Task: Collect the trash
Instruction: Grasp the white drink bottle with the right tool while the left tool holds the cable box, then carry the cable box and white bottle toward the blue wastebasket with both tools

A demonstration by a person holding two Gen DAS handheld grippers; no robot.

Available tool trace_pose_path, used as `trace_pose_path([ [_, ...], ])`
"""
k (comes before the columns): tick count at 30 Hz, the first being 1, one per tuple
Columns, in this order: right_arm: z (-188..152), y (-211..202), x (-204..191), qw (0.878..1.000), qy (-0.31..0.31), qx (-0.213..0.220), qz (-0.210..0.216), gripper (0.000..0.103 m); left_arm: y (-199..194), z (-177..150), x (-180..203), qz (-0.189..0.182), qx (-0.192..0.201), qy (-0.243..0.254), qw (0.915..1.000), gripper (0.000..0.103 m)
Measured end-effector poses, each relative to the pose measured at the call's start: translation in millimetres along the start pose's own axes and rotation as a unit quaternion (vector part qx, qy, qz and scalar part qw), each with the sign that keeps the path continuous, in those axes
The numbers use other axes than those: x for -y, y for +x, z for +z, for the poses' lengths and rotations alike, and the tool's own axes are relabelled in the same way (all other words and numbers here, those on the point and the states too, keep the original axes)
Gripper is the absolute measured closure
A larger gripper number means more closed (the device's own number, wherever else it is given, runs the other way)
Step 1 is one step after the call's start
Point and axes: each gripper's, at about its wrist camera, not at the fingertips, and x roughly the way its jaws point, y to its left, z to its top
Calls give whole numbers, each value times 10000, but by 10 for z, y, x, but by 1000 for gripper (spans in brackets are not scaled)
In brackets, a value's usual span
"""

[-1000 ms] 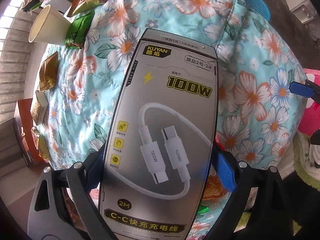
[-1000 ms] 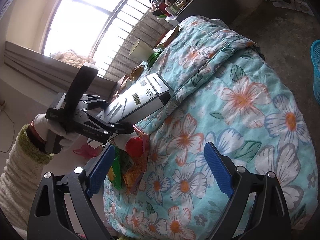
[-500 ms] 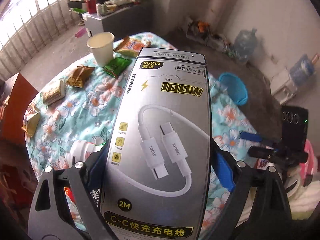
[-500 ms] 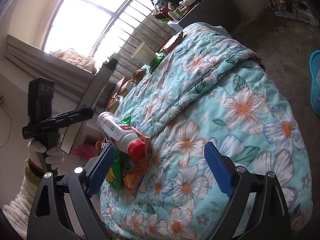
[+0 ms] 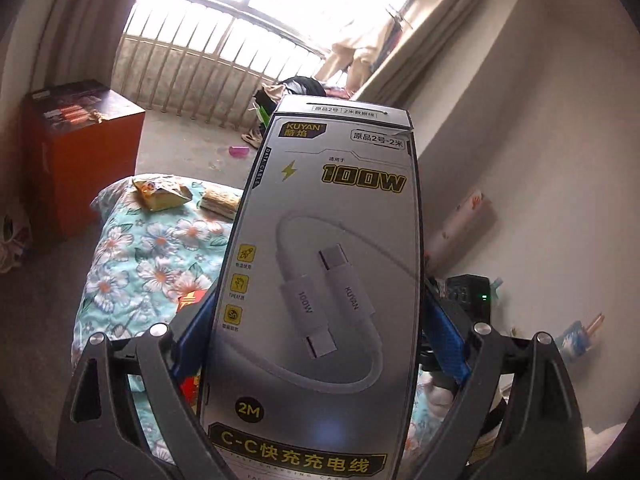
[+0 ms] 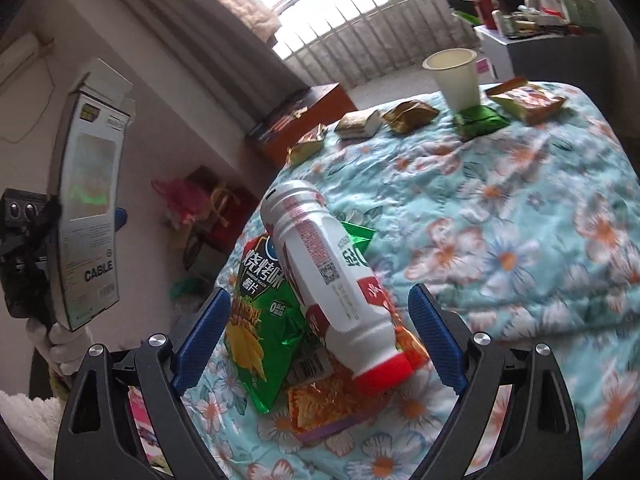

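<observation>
My left gripper (image 5: pixel 320 344) is clamped on a grey cable box (image 5: pixel 324 280), its blue fingers (image 5: pixel 444 344) pressed against both long edges, and I hold the box upright in the air, off to the left of the counter (image 6: pixel 520 216) with its flowered turquoise cloth. From my right wrist camera I see the same box (image 6: pixel 90 200) raised beside the wall, its top flap open, with my gloved left hand (image 6: pixel 60 344) below it. My right gripper (image 6: pixel 316 340) hangs with its fingers (image 6: pixel 434 336) wide apart and nothing between them touching; they frame a white plastic bottle (image 6: pixel 324 276) with a red cap, which lies on its side near the counter's close edge. The bottle rests on top of a green chip bag (image 6: pixel 260 320) and an orange snack wrapper (image 6: pixel 340 400). Farther back on the cloth stand a pale paper cup (image 6: pixel 456 76), a green wrapper (image 6: pixel 480 120) just in front of it, an orange packet (image 6: pixel 528 100) to its right, and several gold and tan wrappers (image 6: pixel 408 114) in a row to its left. A reddish-brown cabinet (image 5: pixel 76 152) stands on the floor beyond the counter, below the barred window (image 5: pixel 240 32).
</observation>
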Motion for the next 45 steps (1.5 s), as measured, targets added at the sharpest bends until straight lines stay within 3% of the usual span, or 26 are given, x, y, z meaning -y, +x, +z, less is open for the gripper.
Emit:
trace_pose_path([
  [3, 172, 349, -79, 9984, -366, -346, -239, 15, -187, -118, -87, 69, 369, -51, 9993, 17],
  [7, 229, 702, -71, 9933, -601, -826, -532, 16, -213, -214, -224, 23, 382, -164, 9991, 17],
  [10, 186, 787, -63, 9914, -616, -968, -628, 32, -240, -276, -275, 64, 373, -189, 9991, 17],
  [16, 194, 450, 36, 9974, -169, -534, -458, 33, -188, -372, -246, -3, 305, -74, 9995, 17],
  [21, 84, -272, 255, 9981, 569, 213, -70, 36, -62, -463, -132, -250, 134, 9, 9996, 17],
  [28, -469, -1523, 459, 9815, 1298, 1396, 179, 39, 244, -701, 410, -1006, -420, 257, 9937, 17],
  [32, -846, -2090, 398, 9752, 1422, 1688, 181, 39, 455, -843, 677, -1398, -795, 305, 9865, 17],
  [35, -1211, -2406, 344, 9732, 1609, 1609, 341, 39, 576, -965, 867, -1608, -1030, 398, 9808, 17],
  [39, -1671, -2499, 412, 9654, 2157, 1280, 707, 39, 793, -1166, 958, -1676, -1517, 360, 9734, 17],
  [42, -1934, -2331, 552, 9565, 2598, 941, 941, 39, 1030, -1387, 955, -1439, -1988, 278, 9690, 16],
  [45, -2043, -2065, 829, 9485, 2985, 673, 816, 39, 1352, -1575, 890, -1063, -2421, 206, 9642, 16],
])
